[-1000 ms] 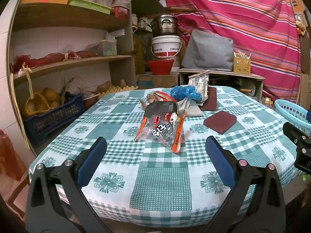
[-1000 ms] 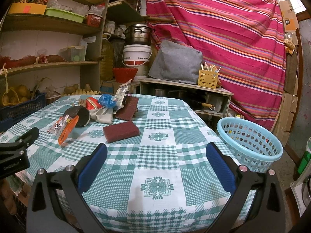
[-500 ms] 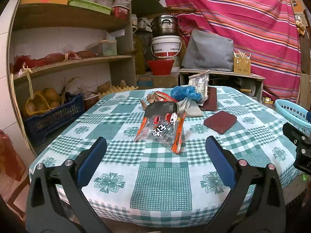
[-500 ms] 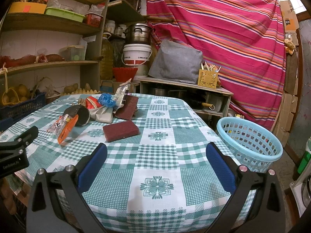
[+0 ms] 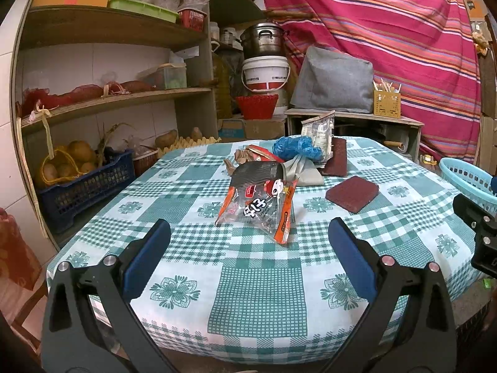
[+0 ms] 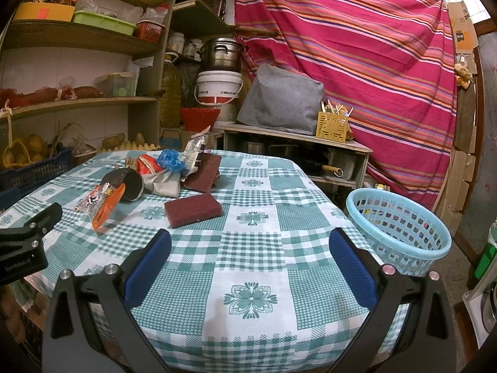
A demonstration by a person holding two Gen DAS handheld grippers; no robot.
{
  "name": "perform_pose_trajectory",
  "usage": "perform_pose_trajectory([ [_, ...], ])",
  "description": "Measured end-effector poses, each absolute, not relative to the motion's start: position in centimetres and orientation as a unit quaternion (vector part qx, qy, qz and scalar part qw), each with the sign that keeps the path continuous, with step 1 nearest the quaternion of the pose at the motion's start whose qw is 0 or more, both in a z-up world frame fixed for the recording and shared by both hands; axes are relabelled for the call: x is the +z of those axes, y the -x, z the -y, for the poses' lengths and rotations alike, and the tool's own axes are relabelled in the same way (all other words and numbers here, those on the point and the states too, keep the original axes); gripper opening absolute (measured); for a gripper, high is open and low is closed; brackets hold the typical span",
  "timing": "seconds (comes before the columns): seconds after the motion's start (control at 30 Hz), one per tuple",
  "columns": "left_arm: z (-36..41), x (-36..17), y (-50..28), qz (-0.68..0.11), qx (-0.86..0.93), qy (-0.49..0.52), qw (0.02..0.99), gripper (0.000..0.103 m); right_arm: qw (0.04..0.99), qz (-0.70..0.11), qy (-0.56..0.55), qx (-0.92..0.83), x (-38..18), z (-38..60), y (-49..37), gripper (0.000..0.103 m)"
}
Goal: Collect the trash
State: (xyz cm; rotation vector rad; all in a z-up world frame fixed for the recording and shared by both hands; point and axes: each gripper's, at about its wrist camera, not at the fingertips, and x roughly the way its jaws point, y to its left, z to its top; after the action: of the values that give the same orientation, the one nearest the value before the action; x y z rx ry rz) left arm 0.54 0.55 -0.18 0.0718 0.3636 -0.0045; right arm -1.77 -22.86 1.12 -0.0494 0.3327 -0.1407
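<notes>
Left wrist view. The left gripper (image 5: 248,241) hangs over the near edge of the table (image 5: 257,298), its jaws spread wide with nothing between them. Straight ahead on the green-checked cloth lies a snack wrapper (image 5: 259,211): clear, crinkled plastic with orange-red edges, dark lettering and a small cartoon face, one corner lifted off the cloth. Just behind it lies a dark cup (image 5: 259,172) on its side. Behind that sits a cluster of trash: a red packet (image 5: 261,154), a crumpled blue bag (image 5: 296,148), a grey cloth (image 5: 303,174) and a silver pouch (image 5: 318,130) standing upright. A maroon pad (image 5: 352,193) lies flat to the right of the wrapper, apart from it. The rim of a blue basket (image 5: 466,177) shows at the right edge, beyond the table.

Right wrist view. The right gripper (image 6: 248,244) is likewise wide open and empty, above bare cloth. The pad (image 6: 192,209) lies ahead and to the left; the wrapper (image 6: 104,203) lies further left, touching the cup (image 6: 127,183). The blue bag (image 6: 170,160) and pouch (image 6: 195,152) stand behind. The basket (image 6: 400,248), pale blue with perforated walls, stands off the table's right side, lower than the tabletop.
</notes>
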Motion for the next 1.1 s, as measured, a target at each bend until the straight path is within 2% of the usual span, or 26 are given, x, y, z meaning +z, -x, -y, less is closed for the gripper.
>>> perform_pose_trajectory([
  [1.1,-0.23,-0.70,-0.77,-0.190,-0.003,-0.035,0.981,0.098,0.982,-0.174,0.018,-0.071,0.95,22.83,1.24,0.099],
])
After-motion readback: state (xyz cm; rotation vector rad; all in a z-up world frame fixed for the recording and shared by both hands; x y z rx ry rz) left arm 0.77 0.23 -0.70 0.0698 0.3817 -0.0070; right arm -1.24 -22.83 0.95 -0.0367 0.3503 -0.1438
